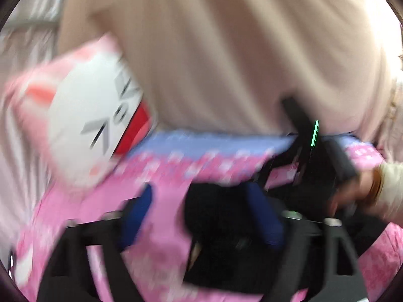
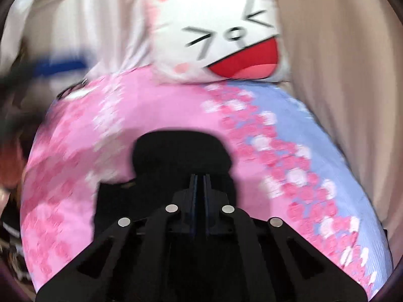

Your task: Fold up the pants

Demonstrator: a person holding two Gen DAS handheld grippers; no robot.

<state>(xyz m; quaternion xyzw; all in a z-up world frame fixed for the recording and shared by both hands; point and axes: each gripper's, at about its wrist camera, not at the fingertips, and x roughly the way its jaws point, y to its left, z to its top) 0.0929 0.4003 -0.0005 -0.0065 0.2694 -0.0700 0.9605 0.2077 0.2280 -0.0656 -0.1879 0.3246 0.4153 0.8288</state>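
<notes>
Pants (image 2: 176, 151) — black, soft, bunched in rt tool (image 2: 199, 178)

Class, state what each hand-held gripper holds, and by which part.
Right hand-held gripper: shut on the black pants, at a bunched edge. Left hand-held gripper: open, holding nothing.

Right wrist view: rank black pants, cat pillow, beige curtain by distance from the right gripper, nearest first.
1. Black pants, clamped in the right gripper.
2. Cat pillow, straight ahead at the bedspread's far edge.
3. Beige curtain, behind the pillow, to the right.
</notes>
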